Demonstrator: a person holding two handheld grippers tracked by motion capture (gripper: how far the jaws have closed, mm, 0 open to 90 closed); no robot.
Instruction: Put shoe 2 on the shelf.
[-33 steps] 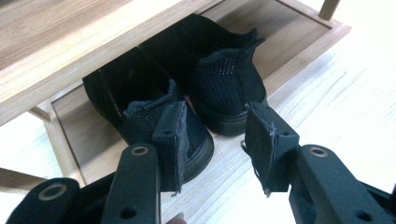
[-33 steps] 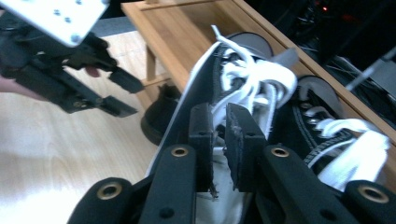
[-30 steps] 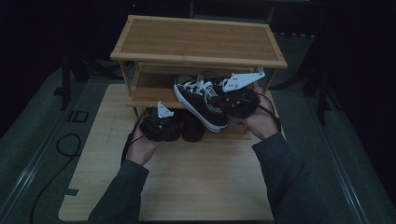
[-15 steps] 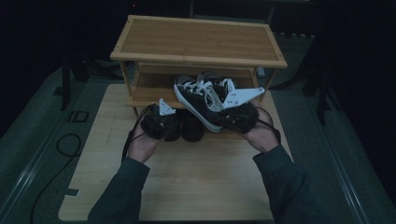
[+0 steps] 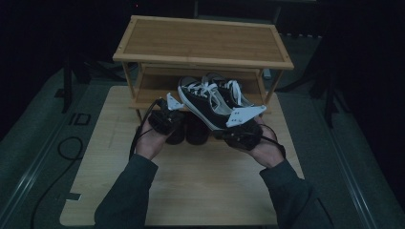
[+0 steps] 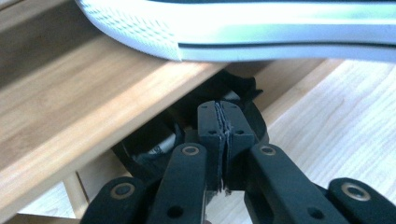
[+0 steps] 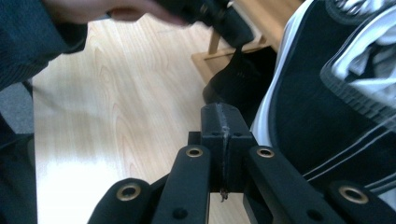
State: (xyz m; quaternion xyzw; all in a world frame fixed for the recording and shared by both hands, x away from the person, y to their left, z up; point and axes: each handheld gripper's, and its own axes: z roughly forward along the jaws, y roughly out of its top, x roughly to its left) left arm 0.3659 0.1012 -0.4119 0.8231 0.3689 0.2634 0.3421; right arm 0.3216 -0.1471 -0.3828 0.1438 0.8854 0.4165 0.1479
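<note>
Both the left gripper (image 6: 219, 140) and right gripper (image 7: 223, 140) were clenched empty beside the sneaker (image 5: 205, 102), which looked light and soft-sided, best pinched at its collar.

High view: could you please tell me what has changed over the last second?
The right gripper has come down and back toward the person, and its shut jaws now sit beside the black-and-white sneaker. The left gripper has just been closing its jaws. They now meet with nothing visibly between them, near the dark shoes. The sneaker, the dark shoes and the wooden rack stayed put.
</note>
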